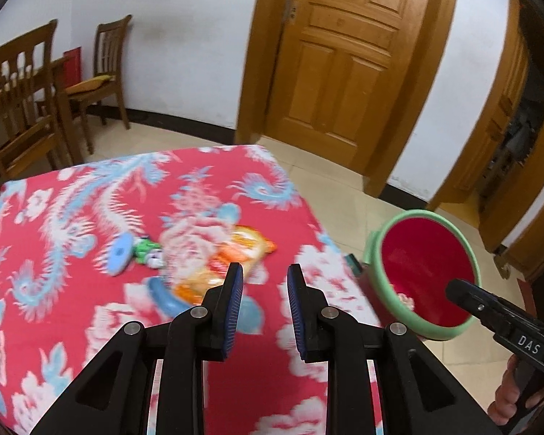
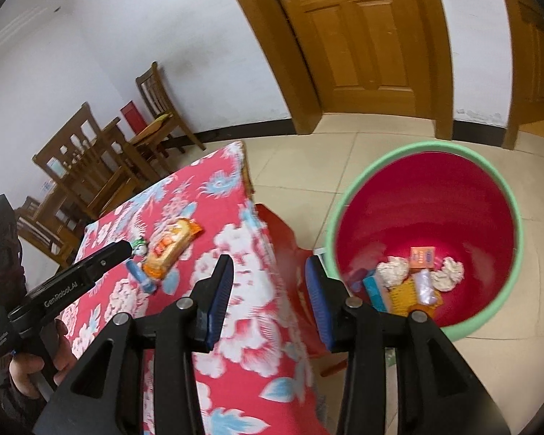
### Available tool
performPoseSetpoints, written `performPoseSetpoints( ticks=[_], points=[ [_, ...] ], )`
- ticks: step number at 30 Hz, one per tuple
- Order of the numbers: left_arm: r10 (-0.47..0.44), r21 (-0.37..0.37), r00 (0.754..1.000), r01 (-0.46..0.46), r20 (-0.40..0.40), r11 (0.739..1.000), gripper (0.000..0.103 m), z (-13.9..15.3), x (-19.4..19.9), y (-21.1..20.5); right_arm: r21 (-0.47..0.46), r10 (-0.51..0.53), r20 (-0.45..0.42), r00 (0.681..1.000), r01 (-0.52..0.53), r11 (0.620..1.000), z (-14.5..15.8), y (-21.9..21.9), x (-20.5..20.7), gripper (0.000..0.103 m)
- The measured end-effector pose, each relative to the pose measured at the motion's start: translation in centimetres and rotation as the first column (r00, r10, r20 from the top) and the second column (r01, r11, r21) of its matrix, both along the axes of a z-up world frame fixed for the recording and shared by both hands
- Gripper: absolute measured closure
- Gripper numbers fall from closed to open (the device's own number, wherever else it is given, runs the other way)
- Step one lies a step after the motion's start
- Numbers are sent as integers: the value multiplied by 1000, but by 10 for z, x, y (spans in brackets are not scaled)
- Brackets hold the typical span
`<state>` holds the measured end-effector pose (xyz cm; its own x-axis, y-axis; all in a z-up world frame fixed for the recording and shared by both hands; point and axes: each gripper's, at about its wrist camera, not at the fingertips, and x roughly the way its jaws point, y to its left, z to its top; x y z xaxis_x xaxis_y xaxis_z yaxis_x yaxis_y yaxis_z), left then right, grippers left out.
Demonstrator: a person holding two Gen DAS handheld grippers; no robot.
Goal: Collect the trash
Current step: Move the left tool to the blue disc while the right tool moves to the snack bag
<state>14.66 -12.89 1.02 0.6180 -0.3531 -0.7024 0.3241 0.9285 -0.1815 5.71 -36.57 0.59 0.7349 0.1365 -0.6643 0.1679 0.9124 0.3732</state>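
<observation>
Orange snack wrapper [image 1: 223, 264] flat on red floral cloth [image 1: 72, 308], small green wrapper [image 1: 147, 250] beside. Left gripper [image 1: 264, 282] released, empty, near wrapper. Right gripper [image 2: 268, 279] released beside bin [image 2: 504, 195]. Best: pinch wrapper's near edge, lift clear without snagging cloth.

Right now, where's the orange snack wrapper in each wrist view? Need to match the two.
Left wrist: orange snack wrapper lies on the tablecloth at centre frame, just beyond the left fingers.
Right wrist: wrapper sits left of centre, past the left gripper tip.
Shared landmark: the green-rimmed red bin, right of the table in both.
</observation>
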Motion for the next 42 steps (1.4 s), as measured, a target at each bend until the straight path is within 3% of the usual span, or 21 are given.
performPoseSetpoints(
  ticks=[10, 18, 21, 23, 25, 42],
  points=[
    [112, 25, 994, -112, -15, 993, 78, -10, 23, 60, -1, 94, -23, 995, -95, 996, 0, 50, 34, 60],
    [143, 62, 989, -140, -47, 988, 78, -28, 49, 86, 3, 160, -63, 985, -160, 987, -10, 88, 66, 60],
    [145, 73, 987, -140, -66, 987, 76, -37, 59, 92, 5, 178, -83, 980, -179, 984, -15, 100, 79, 60],
    [148, 85, 986, -142, -71, 986, 65, -42, 65, 96, 7, 189, -96, 977, -189, 982, -18, 108, 87, 60],
    [146, 96, 987, -139, -70, 986, 61, -46, 70, 97, 7, 197, -108, 974, -198, 980, -22, 115, 97, 60],
    [128, 122, 986, -116, -103, 986, 61, -74, 92, 99, -28, 211, -200, 957, -221, 975, -53, 146, 148, 58]
  ],
)
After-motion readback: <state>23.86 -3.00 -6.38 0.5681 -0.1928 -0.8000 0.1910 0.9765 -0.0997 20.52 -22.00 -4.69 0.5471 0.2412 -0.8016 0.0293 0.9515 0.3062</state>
